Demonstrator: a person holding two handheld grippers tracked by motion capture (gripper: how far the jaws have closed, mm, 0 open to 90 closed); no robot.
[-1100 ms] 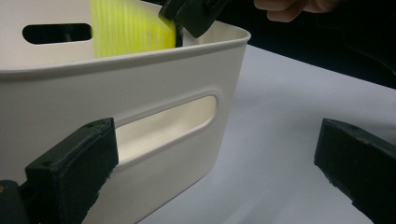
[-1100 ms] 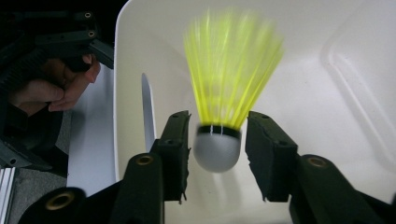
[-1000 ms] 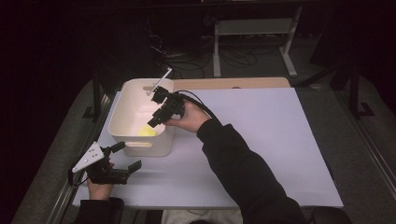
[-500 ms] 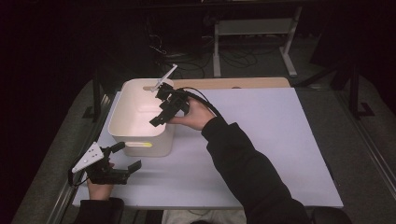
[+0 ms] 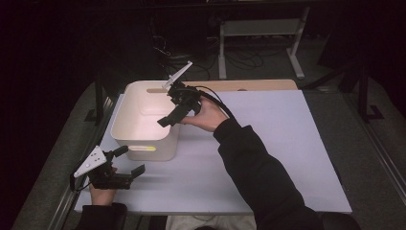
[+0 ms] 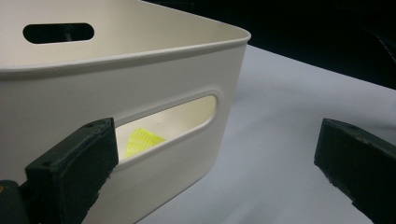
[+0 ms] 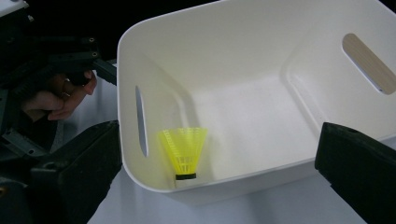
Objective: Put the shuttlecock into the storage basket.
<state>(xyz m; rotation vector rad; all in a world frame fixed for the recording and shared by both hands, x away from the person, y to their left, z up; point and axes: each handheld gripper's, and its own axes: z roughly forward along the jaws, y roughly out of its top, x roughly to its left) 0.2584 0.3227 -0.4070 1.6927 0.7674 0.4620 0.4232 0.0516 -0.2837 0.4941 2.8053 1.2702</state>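
Note:
A white plastic bin [image 5: 125, 125] with handle slots stands at the left of the white table sheet. A yellow shuttlecock [image 7: 183, 149] stands cork-down on the bin floor against the near wall; it also shows through the handle slot [image 6: 140, 140]. My right gripper [image 5: 174, 108] hovers open over the bin's right rim, pointing down into it, with nothing between its jaws. My left gripper [image 5: 129, 160] rests open on the table just in front of the bin's near wall, facing the bin [image 6: 154, 93].
The white sheet [image 5: 277, 143] stretches wide to the right of the bin. A wooden board [image 5: 261, 85] lies along the table's back edge. A metal stand [image 5: 261, 28] and cables sit on the dark floor beyond.
My right gripper has drawn back slightly up and to the right from deeper over the bin. The left gripper has stayed put.

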